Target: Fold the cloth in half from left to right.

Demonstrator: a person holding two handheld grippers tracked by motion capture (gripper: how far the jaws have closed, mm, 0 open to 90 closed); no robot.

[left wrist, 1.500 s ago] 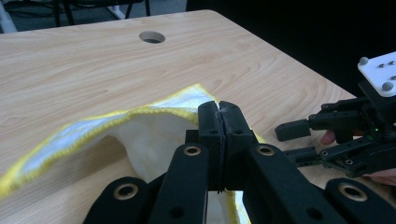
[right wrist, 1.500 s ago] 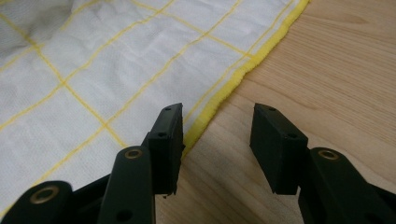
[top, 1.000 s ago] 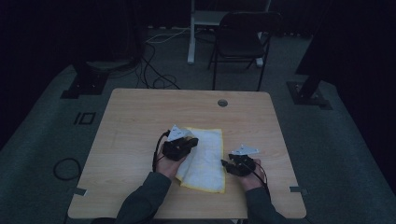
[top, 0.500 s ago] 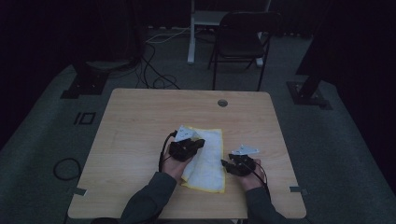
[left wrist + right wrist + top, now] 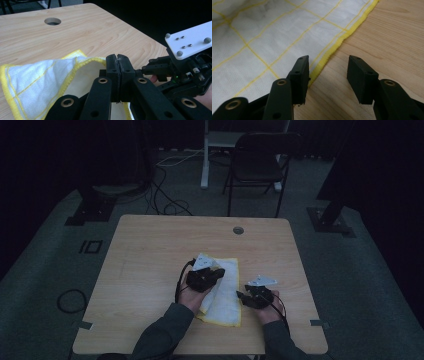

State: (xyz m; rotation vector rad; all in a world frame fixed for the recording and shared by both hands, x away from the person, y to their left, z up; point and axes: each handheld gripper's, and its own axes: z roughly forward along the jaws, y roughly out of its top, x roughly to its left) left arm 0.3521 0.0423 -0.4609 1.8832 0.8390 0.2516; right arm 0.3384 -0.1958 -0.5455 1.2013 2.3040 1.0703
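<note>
Standing by the near edge of the table [image 5: 150,245], I see the right gripper [image 5: 248,298] closest to the person, its jaws spread wide with nothing between them. In the right gripper view the cloth's yellow hem [image 5: 342,40] runs diagonally away from the tip of one pad, so that jaw sits over the white cloth [image 5: 226,292] and the other over bare wood; the hem lies just off to the side of the gap, not inside it. A small sideways shift toward the cloth would, I judge, bring the hem between the pads.

Farther out, the left gripper [image 5: 117,65] is clamped shut on a lifted, folded-over corner of the cloth, held above the rest. The cloth's long axis runs away from the person, lying between the two hands.
</note>
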